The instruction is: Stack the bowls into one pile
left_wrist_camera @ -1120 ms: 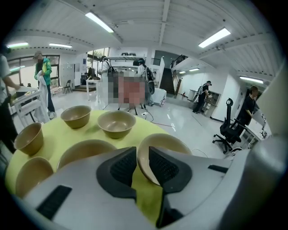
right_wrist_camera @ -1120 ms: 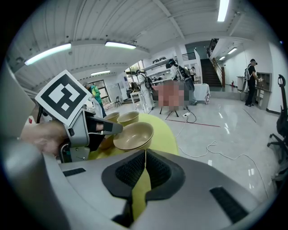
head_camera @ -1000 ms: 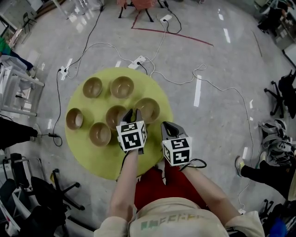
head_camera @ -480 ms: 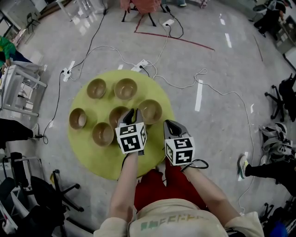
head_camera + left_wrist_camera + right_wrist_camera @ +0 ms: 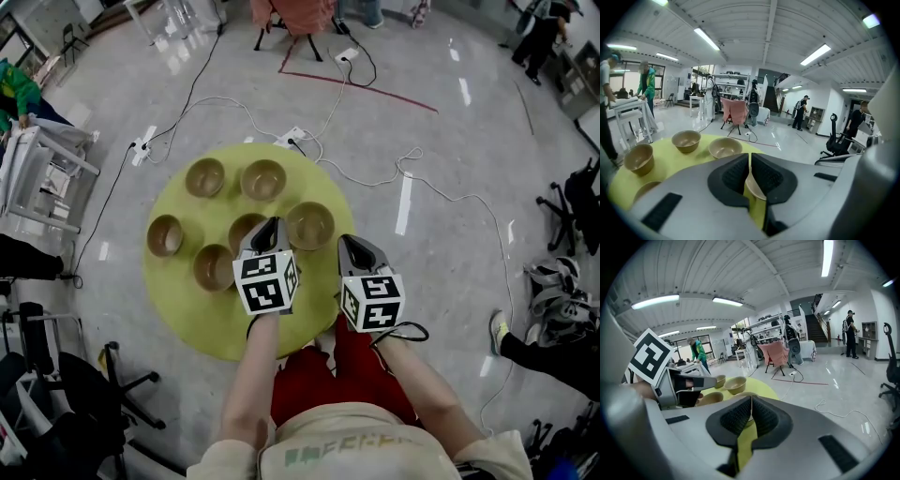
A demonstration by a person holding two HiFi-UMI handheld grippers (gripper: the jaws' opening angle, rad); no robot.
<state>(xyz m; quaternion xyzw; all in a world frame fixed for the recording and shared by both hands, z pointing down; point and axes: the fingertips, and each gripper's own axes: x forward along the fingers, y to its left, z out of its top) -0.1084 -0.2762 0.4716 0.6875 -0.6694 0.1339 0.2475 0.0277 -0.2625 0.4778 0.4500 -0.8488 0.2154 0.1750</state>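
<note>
Currently, six bowls (image 5: 263,178) unstacked, tools (image 5: 270,226) (image 5: 348,242) closed

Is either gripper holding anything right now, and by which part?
Nothing is held: the left gripper and the right gripper are both shut and empty.

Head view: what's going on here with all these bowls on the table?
A person holds a gripper in each hand over a round yellow-green table carrying six tan bowls. All of them stand singly and nothing is stacked yet. The left gripper hovers by the middle bowl. The right gripper is at the table's right edge, beside the rightmost bowl. Both have their jaws together and hold nothing.
</note>
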